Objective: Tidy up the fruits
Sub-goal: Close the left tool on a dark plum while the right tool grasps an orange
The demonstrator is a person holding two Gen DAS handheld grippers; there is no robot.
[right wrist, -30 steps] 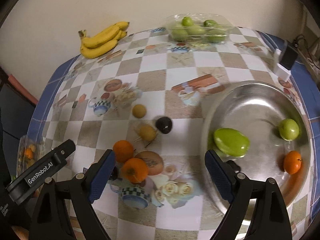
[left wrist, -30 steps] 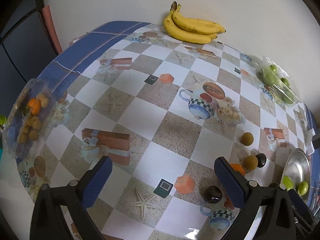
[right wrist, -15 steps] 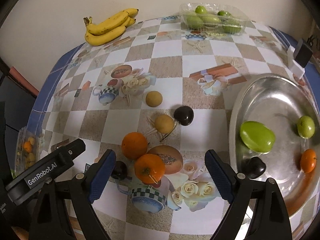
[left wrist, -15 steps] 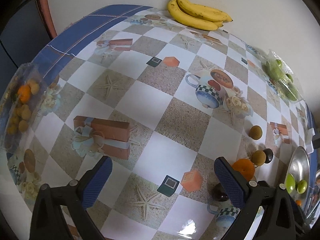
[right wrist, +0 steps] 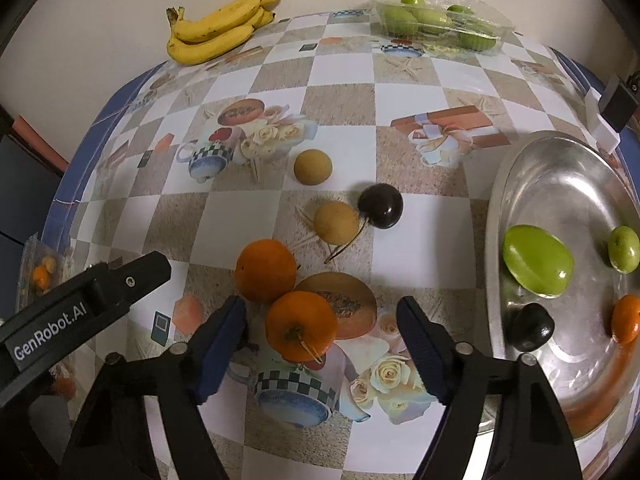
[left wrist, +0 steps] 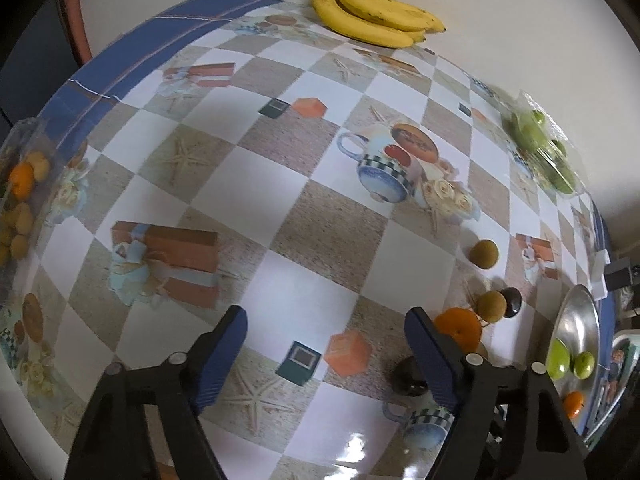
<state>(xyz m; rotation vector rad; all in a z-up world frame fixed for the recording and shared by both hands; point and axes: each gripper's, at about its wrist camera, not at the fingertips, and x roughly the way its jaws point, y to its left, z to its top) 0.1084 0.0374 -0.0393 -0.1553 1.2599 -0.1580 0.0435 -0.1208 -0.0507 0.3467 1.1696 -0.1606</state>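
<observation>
Right wrist view. The right gripper [right wrist: 320,332] is pointing steeply down at the checked, picture-printed tablecloth [right wrist: 404,68], its blue-padded jaws closing; the nearer round orange fruit with a stalk [right wrist: 300,330] is sitting between the pads, which are not yet touching it. A second round orange fruit [right wrist: 265,270] is lying just beyond at 11 o'clock, touching the first. Further out at 12 o'clock, a tan round fruit [right wrist: 335,222] and a dark glossy cherry-like fruit [right wrist: 381,205] are lying side by side, with another tan round fruit [right wrist: 312,167] behind them. At 3 o'clock, the shallow round metal tray [right wrist: 560,168] is holding 1 large green oval fruit [right wrist: 537,266], 1 small green round fruit [right wrist: 623,249], 1 dark fruit [right wrist: 532,327] and 1 small orange fruit [right wrist: 626,319]. At the far edge, a bunch of yellow bananas [right wrist: 218,28] is lying at 11 o'clock and a clear plastic punnet of green fruit [right wrist: 440,20] at 1 o'clock. The black body of the left gripper is entering at 9 o'clock.

Left wrist view. The left gripper [left wrist: 326,350] is hovering over bare cloth, its jaws closing with nothing between them. A dark round fruit [left wrist: 408,376] is lying just beside its right pad. A clear packet of small orange and tan fruit [left wrist: 20,188] is lying at 9 o'clock.
</observation>
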